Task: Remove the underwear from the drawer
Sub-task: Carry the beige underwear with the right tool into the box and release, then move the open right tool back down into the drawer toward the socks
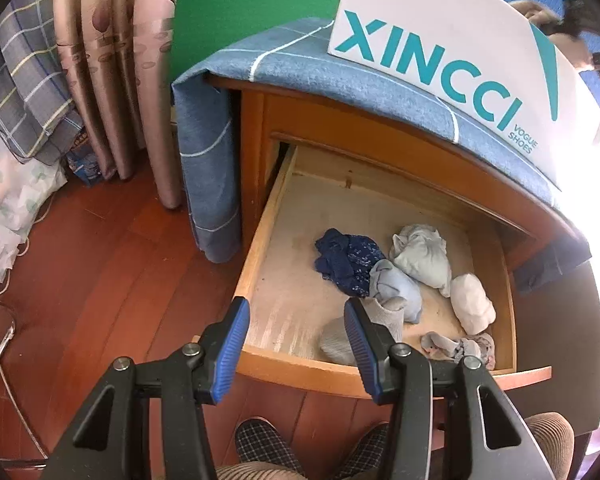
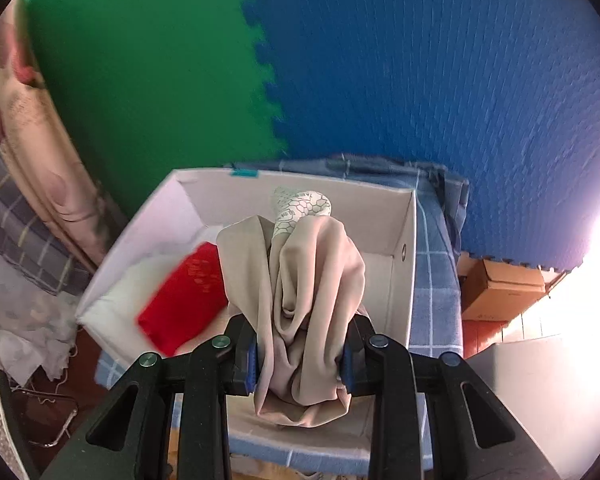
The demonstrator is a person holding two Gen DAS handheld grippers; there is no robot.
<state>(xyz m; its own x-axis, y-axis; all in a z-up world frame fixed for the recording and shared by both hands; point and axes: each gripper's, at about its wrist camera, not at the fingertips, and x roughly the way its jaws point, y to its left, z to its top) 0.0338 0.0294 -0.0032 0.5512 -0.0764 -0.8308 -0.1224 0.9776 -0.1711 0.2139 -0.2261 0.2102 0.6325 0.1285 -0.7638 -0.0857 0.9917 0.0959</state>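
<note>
The wooden drawer [image 1: 260,240] stands pulled out, seen in the left wrist view. Inside lie a dark blue patterned piece [image 1: 348,260], a pale grey bundle [image 1: 424,256], a light blue bundle [image 1: 396,288], a white roll [image 1: 472,304], a grey piece [image 1: 340,340] and a small patterned piece [image 1: 460,346]. My left gripper [image 1: 296,312] hangs open over the drawer's front edge, holding nothing. In the right wrist view my right gripper [image 2: 300,356] is shut on a beige piece of underwear [image 2: 300,292], held above the white box [image 2: 404,264].
The white box [image 1: 440,48] marked XINCCI sits on the blue checked cloth [image 1: 300,56] covering the cabinet top. It holds a red item [image 2: 184,304] and a white item [image 2: 116,300]. Curtains [image 1: 112,60] hang at left. A cardboard box [image 2: 500,288] sits at right. Slippered feet [image 1: 260,444] stand below.
</note>
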